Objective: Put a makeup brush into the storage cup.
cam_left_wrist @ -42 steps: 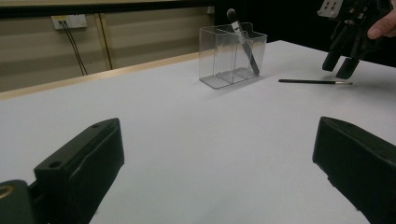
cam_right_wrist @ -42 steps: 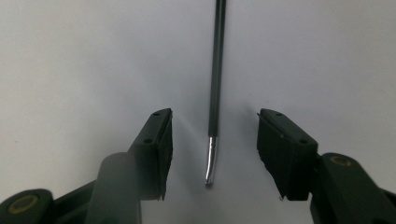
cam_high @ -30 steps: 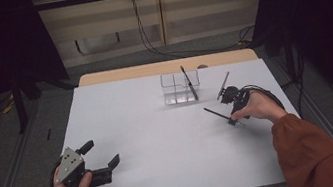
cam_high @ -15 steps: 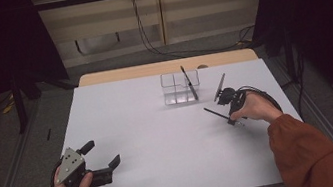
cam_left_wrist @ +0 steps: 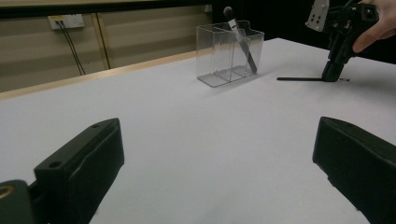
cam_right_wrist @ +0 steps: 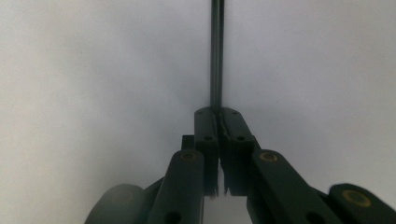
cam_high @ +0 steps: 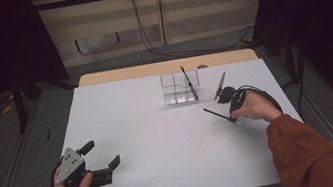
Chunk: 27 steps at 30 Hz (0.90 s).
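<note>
A clear plastic organizer (cam_high: 176,93) (cam_left_wrist: 219,65) stands at the table's far middle, with a black brush (cam_high: 189,84) (cam_left_wrist: 241,36) leaning inside it. To its right my right gripper (cam_high: 233,116) (cam_left_wrist: 332,73) (cam_right_wrist: 217,113) points down at the table, shut on one end of a thin black stick (cam_high: 217,114) (cam_left_wrist: 299,79) (cam_right_wrist: 216,56). The stick lies almost flat on the white surface. My left gripper (cam_high: 101,153) (cam_left_wrist: 217,135) rests near the front left corner, open, with nothing between its jaws.
The white table top (cam_high: 161,140) has a bare wooden strip (cam_high: 126,73) along its far edge. Dark curtains flank both sides, and cables hang down the back wall (cam_high: 144,31).
My right gripper has edged slightly left with the stick held in it. The left gripper has stayed where it was.
</note>
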Each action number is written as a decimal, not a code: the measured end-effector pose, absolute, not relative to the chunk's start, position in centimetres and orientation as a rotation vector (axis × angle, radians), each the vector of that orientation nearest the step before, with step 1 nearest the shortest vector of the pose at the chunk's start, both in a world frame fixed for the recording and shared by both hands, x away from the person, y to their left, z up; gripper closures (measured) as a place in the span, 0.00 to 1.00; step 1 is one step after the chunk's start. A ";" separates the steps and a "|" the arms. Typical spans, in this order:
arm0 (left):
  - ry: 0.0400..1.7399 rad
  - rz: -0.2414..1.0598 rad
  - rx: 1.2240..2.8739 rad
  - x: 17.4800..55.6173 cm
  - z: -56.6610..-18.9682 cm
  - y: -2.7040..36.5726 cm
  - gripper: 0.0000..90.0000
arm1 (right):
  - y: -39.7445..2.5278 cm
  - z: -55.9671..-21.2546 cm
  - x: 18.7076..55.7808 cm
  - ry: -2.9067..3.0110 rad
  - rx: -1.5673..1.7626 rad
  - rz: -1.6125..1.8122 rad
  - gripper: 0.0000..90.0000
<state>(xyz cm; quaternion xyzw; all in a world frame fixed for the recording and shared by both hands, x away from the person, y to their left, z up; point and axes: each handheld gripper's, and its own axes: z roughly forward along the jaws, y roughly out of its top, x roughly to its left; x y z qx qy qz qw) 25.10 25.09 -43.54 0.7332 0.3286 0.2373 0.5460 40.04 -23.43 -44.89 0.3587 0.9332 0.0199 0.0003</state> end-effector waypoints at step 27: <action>0.784 0.563 1.739 25.1 -43.6 25.1 0.02 | -26.3 -42.9 38.3 2.796 1.211 0.550 0.97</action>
